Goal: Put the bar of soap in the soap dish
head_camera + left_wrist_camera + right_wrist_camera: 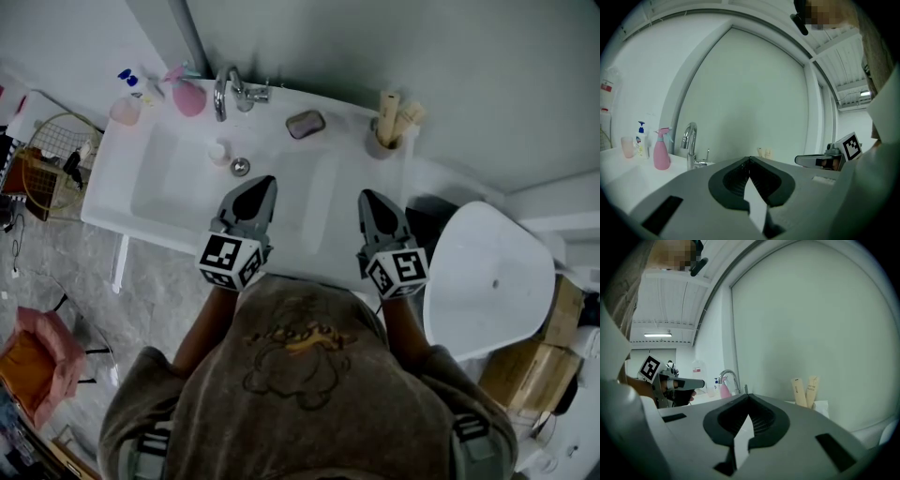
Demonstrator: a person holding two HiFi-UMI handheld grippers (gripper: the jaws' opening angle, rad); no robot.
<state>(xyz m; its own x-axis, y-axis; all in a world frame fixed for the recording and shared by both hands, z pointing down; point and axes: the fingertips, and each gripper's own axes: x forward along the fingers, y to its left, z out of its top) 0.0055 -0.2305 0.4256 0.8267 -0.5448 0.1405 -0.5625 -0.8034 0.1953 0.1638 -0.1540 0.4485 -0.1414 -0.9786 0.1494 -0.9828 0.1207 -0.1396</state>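
Two grey tongs, left tongs [261, 183] and right tongs [368, 197], hover over the white ceramic basin [178, 178] in the head view; a brownish oval, perhaps the bar of soap [306, 124], lies on its rear rim. Left gripper view: tips together, empty. Right gripper view: same.

A pink plastic spray bottle [188, 97] stands far left on the white ceramic basin [169, 178], with two beige tubes [394, 117] far right. The grey left claw [258, 187] and grey right claw [370, 199] each carry a black-and-white patterned cube [231, 260].
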